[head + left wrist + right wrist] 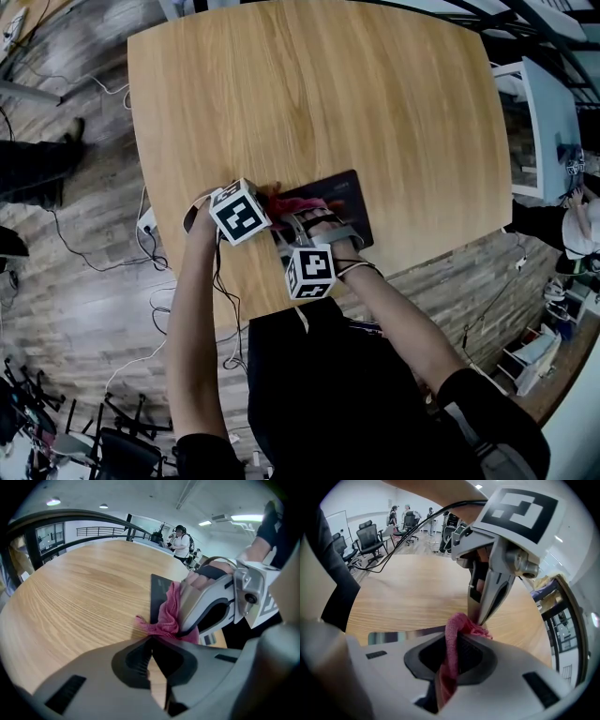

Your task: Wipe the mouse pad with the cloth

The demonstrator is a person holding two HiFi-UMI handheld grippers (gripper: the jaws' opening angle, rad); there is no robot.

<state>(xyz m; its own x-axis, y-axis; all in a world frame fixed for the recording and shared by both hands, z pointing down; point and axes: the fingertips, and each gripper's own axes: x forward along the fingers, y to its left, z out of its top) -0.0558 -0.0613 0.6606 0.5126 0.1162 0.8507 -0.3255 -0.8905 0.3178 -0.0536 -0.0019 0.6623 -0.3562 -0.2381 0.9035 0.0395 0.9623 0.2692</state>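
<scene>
A dark mouse pad (349,193) lies near the front edge of the wooden table (309,84). A pink cloth (296,202) is bunched at the pad's left end. My left gripper (276,206) comes in from the left, shut on the cloth's edge (165,620) at its tips (151,639). My right gripper (300,223) reaches in from the near side and is shut on the cloth (452,637), which runs down between its jaws (457,644). The two grippers almost touch. In the right gripper view the left gripper's fingers (492,585) stand upright on the cloth, with a strip of the pad (401,636) at the left.
The table stretches bare beyond the pad. Cables (112,262) trail on the floor at the left. Another desk (548,122) stands at the right. A person (178,538) stands far off, and office chairs (370,541) are beyond the table.
</scene>
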